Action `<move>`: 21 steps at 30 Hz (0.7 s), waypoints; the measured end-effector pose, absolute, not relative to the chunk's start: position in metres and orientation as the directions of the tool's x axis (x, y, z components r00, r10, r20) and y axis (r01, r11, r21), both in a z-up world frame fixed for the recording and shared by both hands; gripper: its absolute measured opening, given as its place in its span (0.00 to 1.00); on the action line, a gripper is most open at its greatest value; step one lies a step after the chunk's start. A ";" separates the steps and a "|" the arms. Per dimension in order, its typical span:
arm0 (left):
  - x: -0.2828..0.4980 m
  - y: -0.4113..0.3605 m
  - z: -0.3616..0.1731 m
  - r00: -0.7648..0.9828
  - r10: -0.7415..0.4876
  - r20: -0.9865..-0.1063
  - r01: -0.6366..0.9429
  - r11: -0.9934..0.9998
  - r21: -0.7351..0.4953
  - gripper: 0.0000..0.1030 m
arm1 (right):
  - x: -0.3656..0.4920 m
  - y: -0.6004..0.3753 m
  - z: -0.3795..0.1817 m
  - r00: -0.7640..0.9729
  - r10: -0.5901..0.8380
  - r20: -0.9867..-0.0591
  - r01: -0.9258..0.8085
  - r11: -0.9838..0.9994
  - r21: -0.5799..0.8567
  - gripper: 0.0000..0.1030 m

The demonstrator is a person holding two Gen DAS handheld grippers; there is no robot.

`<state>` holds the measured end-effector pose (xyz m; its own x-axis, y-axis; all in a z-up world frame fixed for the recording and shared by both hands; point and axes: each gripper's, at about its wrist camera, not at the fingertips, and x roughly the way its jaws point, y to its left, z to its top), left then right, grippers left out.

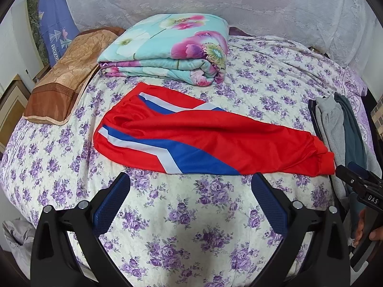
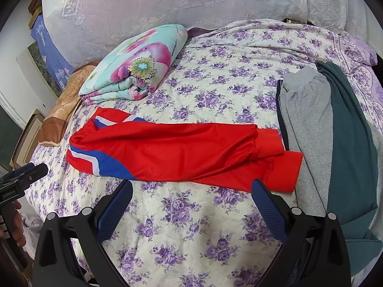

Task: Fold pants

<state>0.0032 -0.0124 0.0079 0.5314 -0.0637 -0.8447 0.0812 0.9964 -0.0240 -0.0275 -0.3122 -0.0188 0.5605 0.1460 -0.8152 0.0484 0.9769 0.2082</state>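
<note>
Red pants (image 1: 215, 141) with blue and white stripes lie lengthwise on the bed, one leg folded over the other, waistband to the left and cuffs to the right. In the right wrist view the same pants (image 2: 182, 153) end in two red cuffs near the grey clothes. My left gripper (image 1: 191, 181) hovers open just short of the pants' near edge, nothing between its blue pads. My right gripper (image 2: 192, 187) is open too, close to the near edge by the cuffs. Each gripper shows at the edge of the other's view, held by a hand.
The bed has a purple floral sheet (image 1: 182, 220). A folded floral quilt (image 1: 167, 50) and a brown pillow (image 1: 69, 71) lie behind the pants. Grey pants (image 2: 308, 131) and dark green pants (image 2: 352, 148) lie stacked at the right. A lace-covered headboard (image 2: 167, 7) runs along the back.
</note>
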 end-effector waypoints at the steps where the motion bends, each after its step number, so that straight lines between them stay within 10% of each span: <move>1: 0.003 -0.012 0.008 0.531 -0.065 -0.845 0.080 0.996 -0.026 0.96 | -0.028 -0.312 -0.019 0.560 0.144 -0.816 0.050 0.977 0.207 0.97; 11: 0.007 -0.012 0.003 0.518 -0.079 -0.851 0.092 0.995 -0.037 0.96 | -0.026 -0.313 -0.024 0.548 0.144 -0.824 0.054 0.977 0.207 0.97; 21: 0.052 0.069 -0.075 0.354 -0.258 -0.899 -0.085 0.948 -0.306 0.96 | -0.022 -0.312 -0.040 0.495 0.138 -0.858 0.084 0.975 0.206 0.97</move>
